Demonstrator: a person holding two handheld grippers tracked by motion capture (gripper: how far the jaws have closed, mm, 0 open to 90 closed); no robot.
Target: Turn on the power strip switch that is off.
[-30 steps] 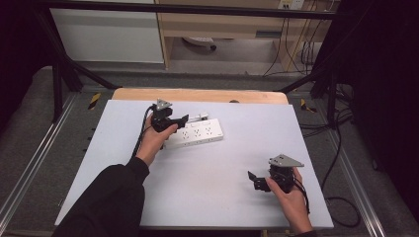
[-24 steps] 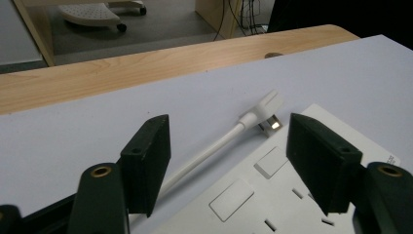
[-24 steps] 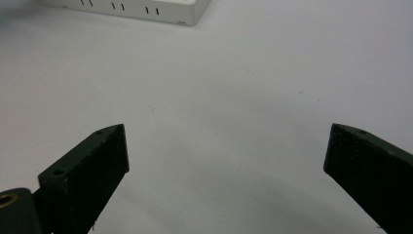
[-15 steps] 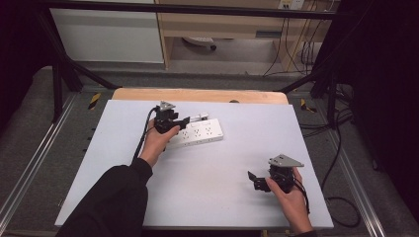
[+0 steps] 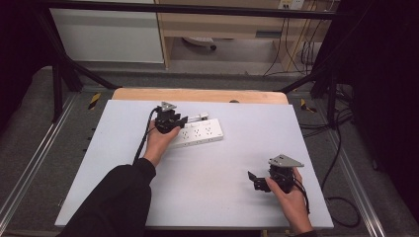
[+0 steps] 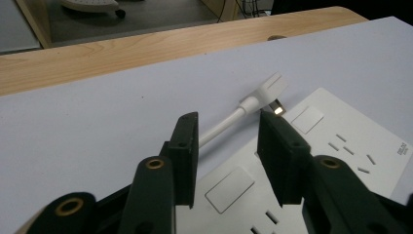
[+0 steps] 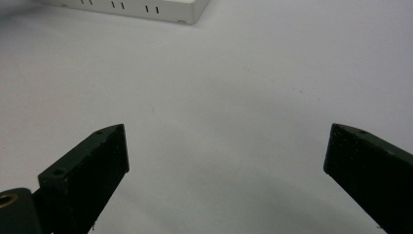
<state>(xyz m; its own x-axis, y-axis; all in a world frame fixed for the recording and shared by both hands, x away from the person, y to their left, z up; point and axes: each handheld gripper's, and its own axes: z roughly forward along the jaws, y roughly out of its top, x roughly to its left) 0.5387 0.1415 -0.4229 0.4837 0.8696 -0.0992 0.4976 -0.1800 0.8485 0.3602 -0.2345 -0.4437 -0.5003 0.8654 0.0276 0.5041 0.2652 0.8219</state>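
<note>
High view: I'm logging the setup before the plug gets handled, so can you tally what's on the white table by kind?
Power strip: 1
White cable with plug: 1
Hand-held grippers, left gripper and right gripper: 2
Total: 4

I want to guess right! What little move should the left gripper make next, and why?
Probably ease the left gripper forward along the white cable and finish closing. Its jaws have just been closing, the cable lies between them, unpinched, beside the power strip.
</note>
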